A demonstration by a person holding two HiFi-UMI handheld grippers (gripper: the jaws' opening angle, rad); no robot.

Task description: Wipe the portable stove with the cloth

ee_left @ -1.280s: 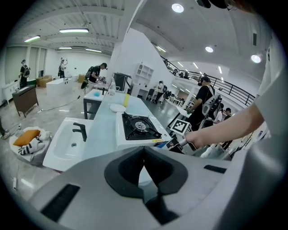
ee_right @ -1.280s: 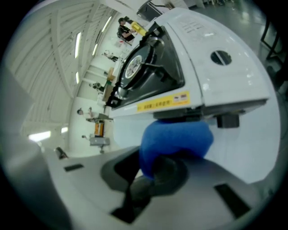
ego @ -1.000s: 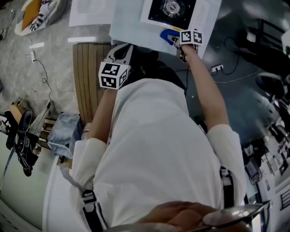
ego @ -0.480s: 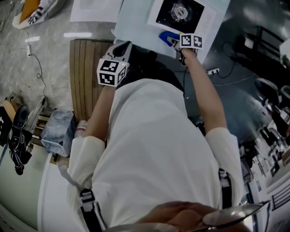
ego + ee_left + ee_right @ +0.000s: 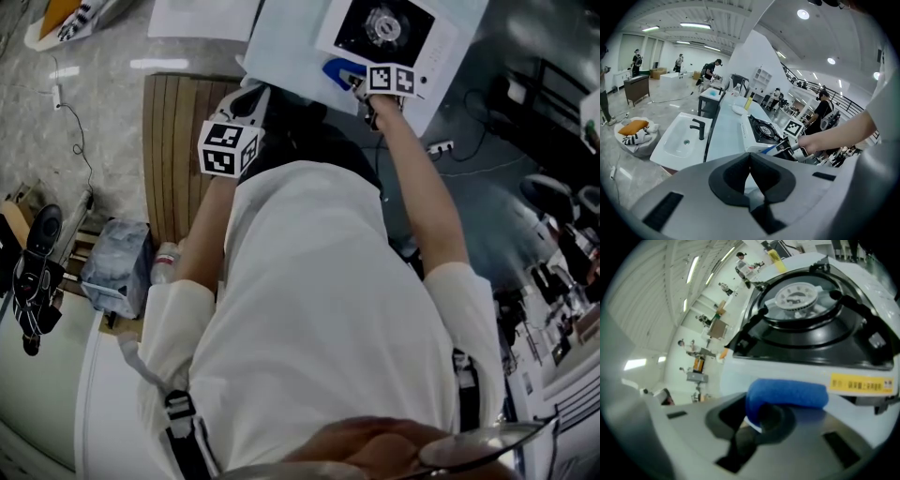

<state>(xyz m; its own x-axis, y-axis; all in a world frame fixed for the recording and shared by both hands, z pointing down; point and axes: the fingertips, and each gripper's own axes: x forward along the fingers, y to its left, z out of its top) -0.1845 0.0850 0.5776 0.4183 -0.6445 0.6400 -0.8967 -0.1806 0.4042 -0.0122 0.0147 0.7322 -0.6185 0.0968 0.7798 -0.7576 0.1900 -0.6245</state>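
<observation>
Left gripper (image 5: 750, 180): moulded grey body, dark pads closed on each other. Right gripper (image 5: 757, 420): jaws clamped on the cloth (image 5: 787, 394), a blue, nubbly roll pressed against the smooth white front wall of the stove (image 5: 801, 333), below its black top and round ribbed burner (image 5: 796, 295). A yellow label (image 5: 860, 382) on that wall is too blurred to read, and the stove's right end is cut off. Farther off stands a white sink (image 5: 677, 140) with a black tap (image 5: 698, 129). A pale floor basket (image 5: 642, 147) holds something orange.
</observation>
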